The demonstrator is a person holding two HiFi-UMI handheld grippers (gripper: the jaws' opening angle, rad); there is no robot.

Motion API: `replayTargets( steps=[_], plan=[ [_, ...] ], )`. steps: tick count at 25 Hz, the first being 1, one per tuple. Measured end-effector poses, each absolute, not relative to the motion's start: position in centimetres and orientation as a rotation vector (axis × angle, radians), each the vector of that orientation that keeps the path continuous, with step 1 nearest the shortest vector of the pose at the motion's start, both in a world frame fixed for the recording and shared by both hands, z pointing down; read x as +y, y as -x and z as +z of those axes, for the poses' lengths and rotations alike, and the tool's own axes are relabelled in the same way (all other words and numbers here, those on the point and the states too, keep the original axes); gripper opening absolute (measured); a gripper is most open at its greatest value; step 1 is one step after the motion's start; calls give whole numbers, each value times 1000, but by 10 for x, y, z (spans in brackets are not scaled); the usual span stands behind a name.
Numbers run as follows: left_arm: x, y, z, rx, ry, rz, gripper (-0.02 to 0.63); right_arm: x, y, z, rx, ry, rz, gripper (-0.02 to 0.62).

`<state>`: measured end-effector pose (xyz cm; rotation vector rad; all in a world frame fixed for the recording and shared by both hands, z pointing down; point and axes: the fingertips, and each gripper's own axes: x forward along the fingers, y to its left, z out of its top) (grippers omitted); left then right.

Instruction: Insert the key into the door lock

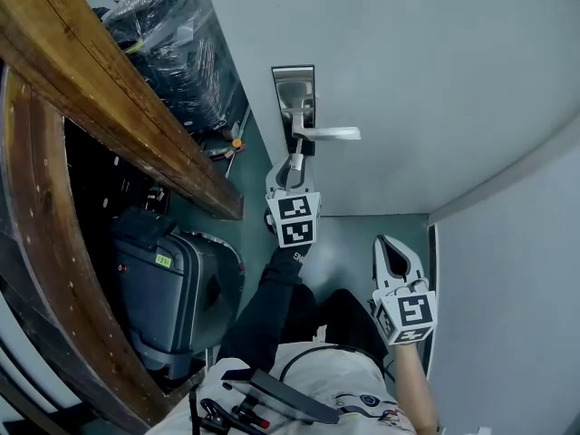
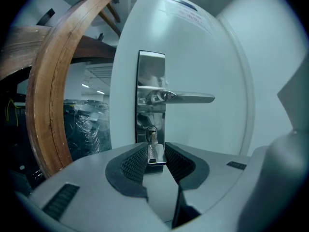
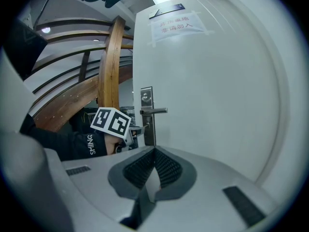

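At left gripper (image 2: 155, 148): narrow clamp on key (image 2: 155, 156), pads against both sides of bow. Blade pointing far, tip at keyhole (image 2: 151, 131) low on steel lock plate (image 2: 151, 71); depth of entry unreadable. Just above keyhole, lever handle (image 2: 188, 98), horizontal, pointing right across pale door (image 2: 212, 149). At right gripper (image 3: 153, 154): jaws pressed together, nothing between; near, right of left gripper, apart from door. Left of door, curved wooden rail (image 2: 46, 100); below it in head view, dark suitcase (image 1: 172, 288).
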<state>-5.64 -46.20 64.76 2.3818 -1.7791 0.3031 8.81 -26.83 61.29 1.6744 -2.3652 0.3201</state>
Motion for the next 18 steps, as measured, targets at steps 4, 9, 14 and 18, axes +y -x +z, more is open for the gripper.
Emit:
replayTargets(
  steps=[4, 9, 14, 18],
  plan=[
    [-466, 59, 650, -1782, -2375, 309, 118, -269, -84, 616, -2375, -1657, 326, 5],
    [-467, 57, 648, -1795, -2352, 314, 118, -270, -80, 618, -2388, -1640, 332, 5],
    [-468, 56, 646, -1802, -2313, 342, 118, -272, -81, 616, -2392, -1643, 338, 5],
    [-471, 54, 642, -1836, -2283, 383, 118, -273, -81, 617, -2396, -1648, 349, 5]
  ],
)
